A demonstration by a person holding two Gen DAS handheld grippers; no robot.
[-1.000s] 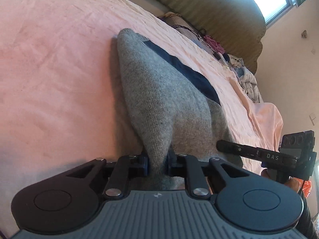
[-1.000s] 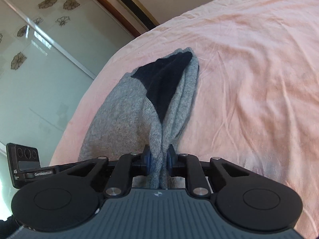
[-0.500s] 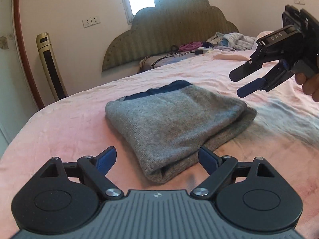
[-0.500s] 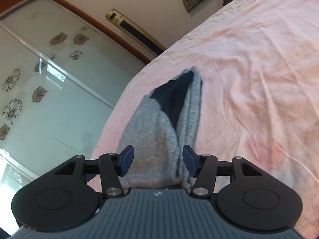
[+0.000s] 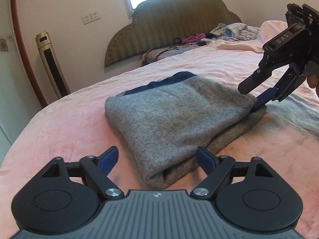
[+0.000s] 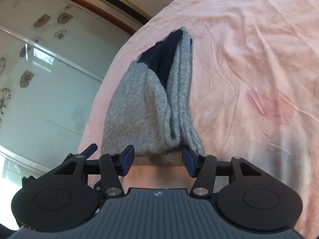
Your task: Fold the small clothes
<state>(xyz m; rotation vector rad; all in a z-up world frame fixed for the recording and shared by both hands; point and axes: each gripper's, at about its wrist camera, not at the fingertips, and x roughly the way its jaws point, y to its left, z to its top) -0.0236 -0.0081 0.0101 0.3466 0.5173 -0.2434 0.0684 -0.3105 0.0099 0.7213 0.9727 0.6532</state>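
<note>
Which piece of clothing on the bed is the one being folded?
On the pink bedspread, well short of the headboard with its jumbled clothes pile, lies a folded grey knit sweater. Its dark navy band sets it apart.

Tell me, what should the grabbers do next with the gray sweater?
Probably draw both back. The gray sweater already lies folded flat on the pink bedsheet; the left gripper, jaws closing, grips nothing, and the right gripper is open at the sweater's edge.
</note>
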